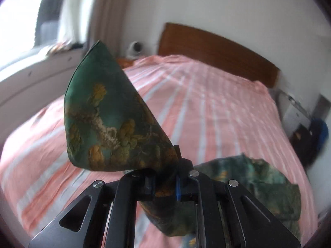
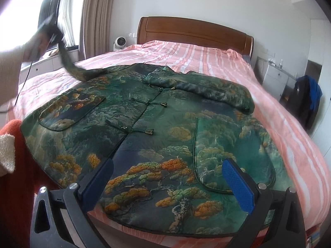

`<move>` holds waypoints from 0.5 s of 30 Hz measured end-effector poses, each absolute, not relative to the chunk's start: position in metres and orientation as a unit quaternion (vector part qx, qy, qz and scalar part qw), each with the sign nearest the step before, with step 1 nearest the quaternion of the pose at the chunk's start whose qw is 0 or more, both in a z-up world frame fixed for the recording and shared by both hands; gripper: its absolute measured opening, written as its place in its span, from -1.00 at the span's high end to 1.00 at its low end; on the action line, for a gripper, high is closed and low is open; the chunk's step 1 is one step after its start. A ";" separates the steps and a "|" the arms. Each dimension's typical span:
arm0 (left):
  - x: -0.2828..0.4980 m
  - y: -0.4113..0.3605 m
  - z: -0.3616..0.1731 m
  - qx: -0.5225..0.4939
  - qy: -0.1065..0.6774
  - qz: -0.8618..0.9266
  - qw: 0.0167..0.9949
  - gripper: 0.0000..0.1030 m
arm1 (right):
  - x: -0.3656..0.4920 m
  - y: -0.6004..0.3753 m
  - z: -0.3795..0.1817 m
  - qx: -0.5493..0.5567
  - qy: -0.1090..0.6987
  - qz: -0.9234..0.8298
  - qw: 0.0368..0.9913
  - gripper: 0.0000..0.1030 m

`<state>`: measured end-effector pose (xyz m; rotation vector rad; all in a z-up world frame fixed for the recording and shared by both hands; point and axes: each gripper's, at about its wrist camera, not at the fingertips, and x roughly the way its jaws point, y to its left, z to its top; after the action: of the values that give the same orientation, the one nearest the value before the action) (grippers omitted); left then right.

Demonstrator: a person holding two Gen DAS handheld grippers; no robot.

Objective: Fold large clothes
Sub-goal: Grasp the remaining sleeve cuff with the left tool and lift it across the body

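A green padded jacket with a pine-tree print and knot buttons lies front up on the pink striped bed. Its right sleeve is folded across the chest. My left gripper is shut on the other sleeve, whose cuff stands up in front of the camera. In the right wrist view that sleeve rises off the bed to the blurred left gripper at the upper left. My right gripper hovers open over the jacket's hem, with nothing between its fingers.
A wooden headboard closes the far end of the bed. A white fan and beige curtains stand at the back left by the window. A white cabinet and dark bag are right of the bed. Orange sleeve at left.
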<state>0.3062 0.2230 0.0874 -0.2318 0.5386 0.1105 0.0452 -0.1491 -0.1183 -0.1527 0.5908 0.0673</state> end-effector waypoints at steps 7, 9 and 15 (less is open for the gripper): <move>0.331 -0.019 0.107 0.087 0.250 -0.119 0.957 0.20 | 0.039 -0.166 -0.115 -0.051 0.279 0.019 0.959 -0.99; 0.336 -0.077 0.068 0.126 0.288 -0.149 0.938 -0.56 | 0.037 -0.171 -0.114 -0.048 0.275 0.014 0.960 -1.00; 0.316 -0.135 -0.045 0.195 0.403 -0.192 0.873 -0.67 | 0.030 -0.190 -0.111 -0.028 0.266 -0.001 0.963 -1.00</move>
<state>0.3161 -0.1353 -0.0447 0.4075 0.8418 -0.4019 0.0303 -0.1900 -0.1111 -0.0562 0.5391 -0.0021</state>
